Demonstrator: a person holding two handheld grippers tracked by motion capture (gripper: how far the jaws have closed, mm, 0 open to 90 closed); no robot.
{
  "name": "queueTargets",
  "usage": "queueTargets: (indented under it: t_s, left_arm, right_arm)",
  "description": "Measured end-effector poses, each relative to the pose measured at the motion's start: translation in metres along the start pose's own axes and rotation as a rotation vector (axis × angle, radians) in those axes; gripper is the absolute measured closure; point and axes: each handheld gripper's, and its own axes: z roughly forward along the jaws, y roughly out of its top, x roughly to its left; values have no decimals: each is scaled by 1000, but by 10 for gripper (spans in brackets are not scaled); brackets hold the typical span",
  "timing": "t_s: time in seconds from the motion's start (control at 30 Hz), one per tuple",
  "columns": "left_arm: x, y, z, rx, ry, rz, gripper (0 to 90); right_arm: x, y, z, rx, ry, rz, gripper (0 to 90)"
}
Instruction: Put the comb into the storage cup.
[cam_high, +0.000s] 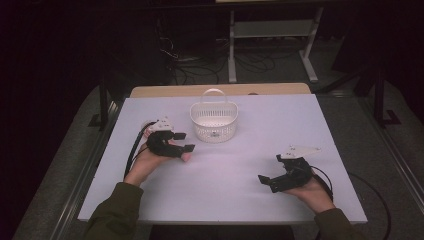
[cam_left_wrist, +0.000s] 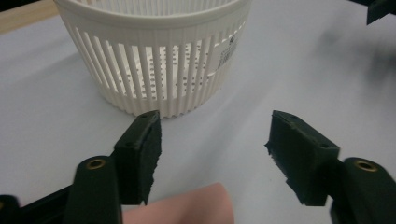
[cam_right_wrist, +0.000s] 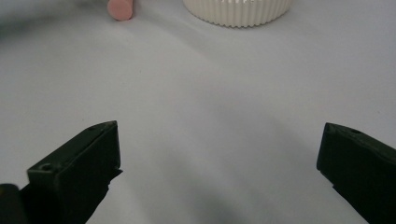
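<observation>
Two grippers are on the white table (cam_high: 225, 200) right now, and the left gripper (cam_left_wrist: 215, 154) is the one in play: its black jaws stand apart, with a pink cylinder (cam_left_wrist: 187, 205) lying low between them, nearer the left-hand pad, neither pad pressing on it yet. From the right gripper view the same piece shows its flat round end (cam_right_wrist: 120, 9), a blunt, smooth, matte stub, possibly foam or soft rubber, though I can't tell which. My read is that it's light and a little yielding, and being round it could roll or squirt out if pinched off-centre, so the safe hold is square across its middle, pads flat on the curved sides. Over on the near right, the right gripper (cam_high: 272, 172) rests wide open on the bare tabletop, nothing between its jaws. Farther back stands the white plastic basket (cam_high: 214, 122), round, stiff, slotted all around its wall with a dotted floor, a thin arched handle on top and a small label on the side. Just beyond the cylinder, it looks the likely drop-off.
</observation>
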Motion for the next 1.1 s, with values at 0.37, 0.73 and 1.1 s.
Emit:
queueTargets:
  t_s: [0.37,0.73,1.1]
  left_arm:
    - [4,-2,14,81,5,-25,681]
    - [-1,3,27,147,-5,-14,900]
    - [-4,0,35,205,7,-6,900]
  right_arm:
    - [0,0,0,1,2,0,0]
    - [0,0,0,3,4,0,0]
    - [1,-1,0,7,9,-7,0]
